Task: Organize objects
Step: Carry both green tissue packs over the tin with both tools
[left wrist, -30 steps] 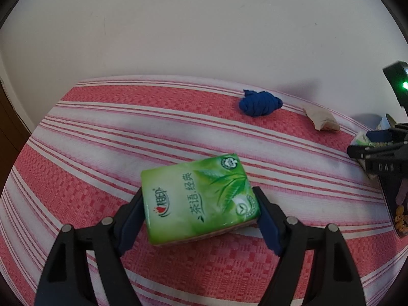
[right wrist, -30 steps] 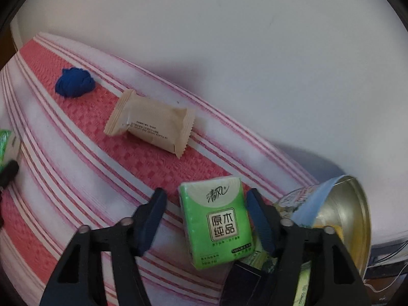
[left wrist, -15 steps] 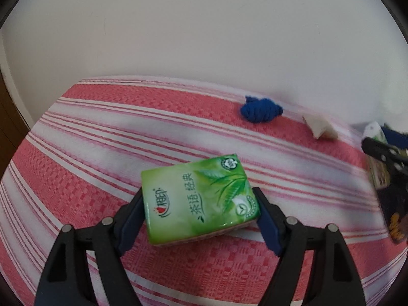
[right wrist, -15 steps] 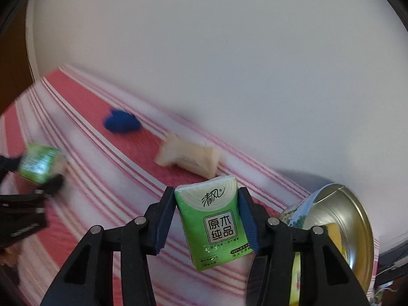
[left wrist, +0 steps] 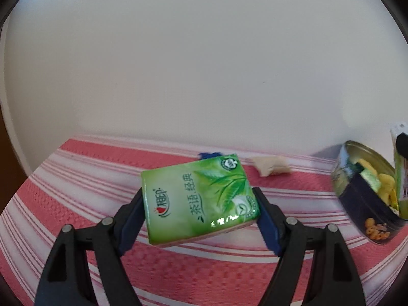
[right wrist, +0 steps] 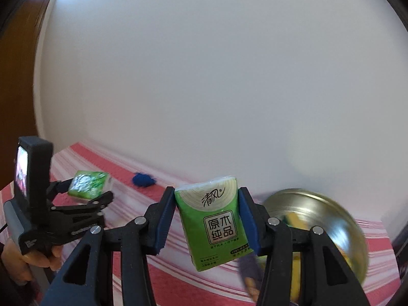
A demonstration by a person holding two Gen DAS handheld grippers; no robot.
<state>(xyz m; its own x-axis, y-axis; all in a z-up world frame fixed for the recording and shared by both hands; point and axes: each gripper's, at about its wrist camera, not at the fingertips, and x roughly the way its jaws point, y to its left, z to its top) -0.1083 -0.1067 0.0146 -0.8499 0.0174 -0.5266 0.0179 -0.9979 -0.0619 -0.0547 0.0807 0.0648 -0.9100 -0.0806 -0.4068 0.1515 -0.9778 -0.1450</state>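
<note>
The blue pads of the left gripper (left wrist: 201, 219) are pressed against the two short sides of a wide green tissue pack (left wrist: 197, 200), which is pinched between them and held clear of the red-and-white striped cloth (left wrist: 76, 191). The pack is tilted, its printed leaf face turned upward. Behind its top edge a blue bundle (left wrist: 209, 155) is partly hidden, and a beige wrapper (left wrist: 271, 168) is seen lying beside it near the white wall (left wrist: 204, 63). At the right edge an open tin (left wrist: 367, 204) is seen tipped toward the camera, with yellow and green packets inside.

The pads of the right gripper (right wrist: 207, 220) are closed on the sides of a narrower green tissue pack (right wrist: 214, 219), which is gripped upright and slightly tilted, lifted off the cloth. These jaws have just been closing onto it. Behind and to its right the tin is seen, blurred. At the left of this view the left gripper is seen, carried by a hand (right wrist: 15, 262), with its pack held above the cloth.
</note>
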